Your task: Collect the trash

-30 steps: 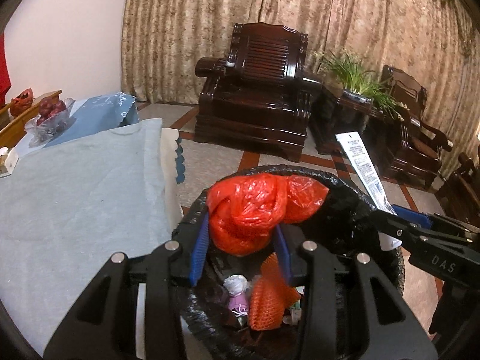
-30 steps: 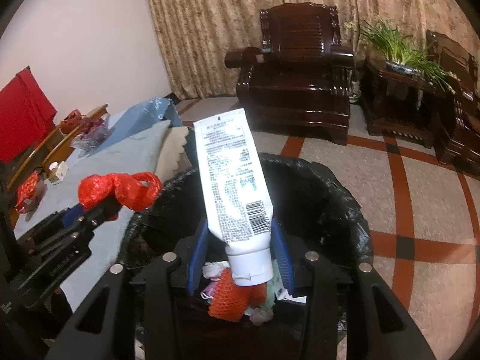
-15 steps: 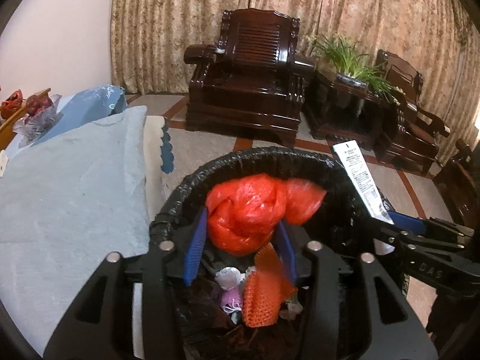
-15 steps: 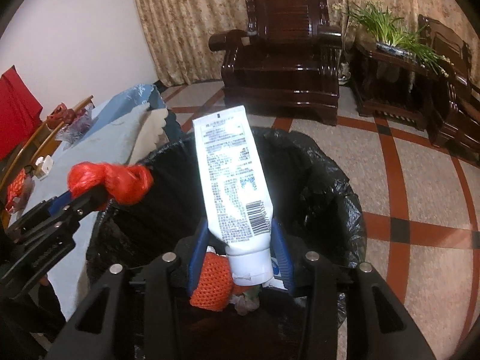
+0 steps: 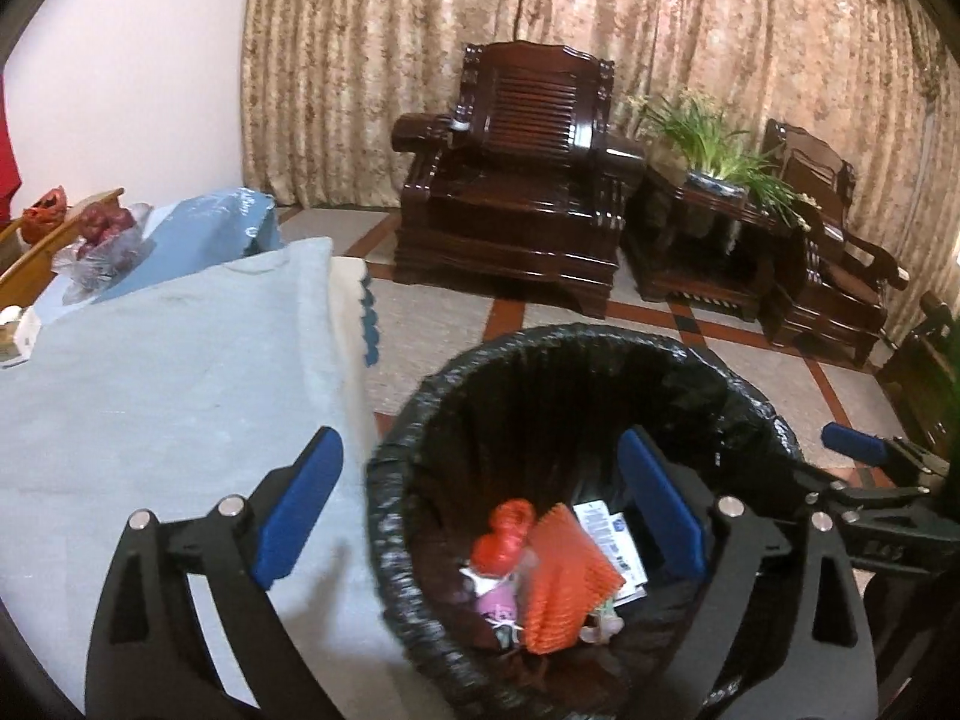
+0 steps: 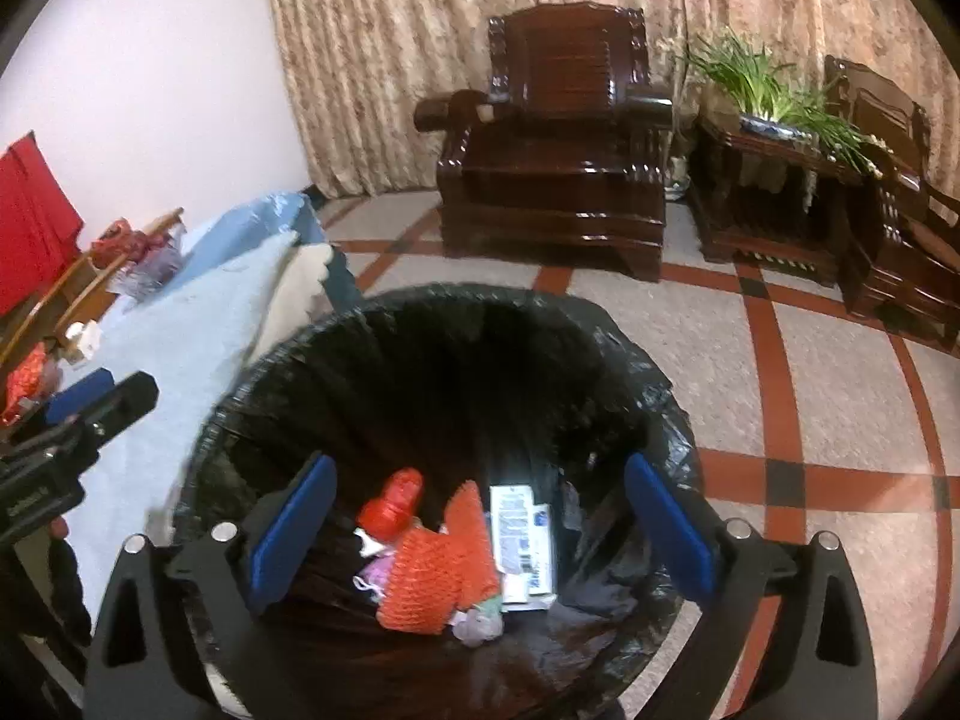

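Note:
A bin lined with a black bag (image 5: 558, 354) (image 6: 456, 312) stands beside the table. Inside lie a red plastic bag (image 5: 504, 534) (image 6: 393, 504), an orange net (image 5: 564, 582) (image 6: 438, 564), a white tube (image 5: 612, 540) (image 6: 519, 528) and small scraps. My left gripper (image 5: 480, 510) is open and empty over the bin's left rim. My right gripper (image 6: 480, 534) is open and empty above the bin. Each gripper shows at the edge of the other's view.
A table with a light blue cloth (image 5: 150, 372) (image 6: 180, 336) lies left of the bin, with bags and a wooden tray at its far end. Dark wooden armchairs (image 5: 522, 180) (image 6: 558, 138) and a plant stand (image 5: 714, 180) stand across the tiled floor.
Both grippers opened. The red bag dropped from the left gripper and the white tube from the right gripper into the bin.

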Action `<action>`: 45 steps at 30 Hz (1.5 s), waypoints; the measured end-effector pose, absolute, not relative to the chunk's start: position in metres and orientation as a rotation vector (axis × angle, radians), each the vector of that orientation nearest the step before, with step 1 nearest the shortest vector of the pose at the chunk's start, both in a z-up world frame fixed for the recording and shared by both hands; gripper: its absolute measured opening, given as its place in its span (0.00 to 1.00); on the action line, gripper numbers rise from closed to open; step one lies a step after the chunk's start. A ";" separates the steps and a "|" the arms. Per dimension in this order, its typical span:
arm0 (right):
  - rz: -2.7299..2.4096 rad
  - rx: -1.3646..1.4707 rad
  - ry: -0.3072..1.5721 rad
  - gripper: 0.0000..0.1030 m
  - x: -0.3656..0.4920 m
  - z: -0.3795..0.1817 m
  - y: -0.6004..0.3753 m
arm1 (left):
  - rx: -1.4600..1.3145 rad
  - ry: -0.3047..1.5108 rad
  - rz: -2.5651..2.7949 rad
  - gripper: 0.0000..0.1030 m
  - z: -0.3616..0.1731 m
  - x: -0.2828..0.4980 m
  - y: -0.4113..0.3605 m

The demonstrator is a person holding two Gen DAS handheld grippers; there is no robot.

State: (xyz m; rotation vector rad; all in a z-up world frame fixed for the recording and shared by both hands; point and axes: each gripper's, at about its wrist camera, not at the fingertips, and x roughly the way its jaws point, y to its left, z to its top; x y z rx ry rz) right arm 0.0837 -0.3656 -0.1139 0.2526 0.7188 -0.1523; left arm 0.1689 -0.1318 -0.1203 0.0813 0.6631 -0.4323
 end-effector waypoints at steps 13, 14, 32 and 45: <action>-0.049 0.241 0.625 0.94 0.062 -0.043 -0.324 | 0.062 0.629 -0.323 0.93 -0.072 0.133 -0.080; -0.041 0.239 0.619 0.94 0.060 -0.038 -0.319 | 0.066 0.628 -0.317 0.93 -0.069 0.129 -0.077; 0.044 0.145 0.552 0.94 0.020 0.016 -0.262 | 0.056 0.526 -0.246 0.95 -0.009 0.060 -0.031; 0.054 0.120 0.533 0.94 0.011 0.025 -0.251 | 0.060 0.493 -0.223 0.95 0.010 0.039 -0.027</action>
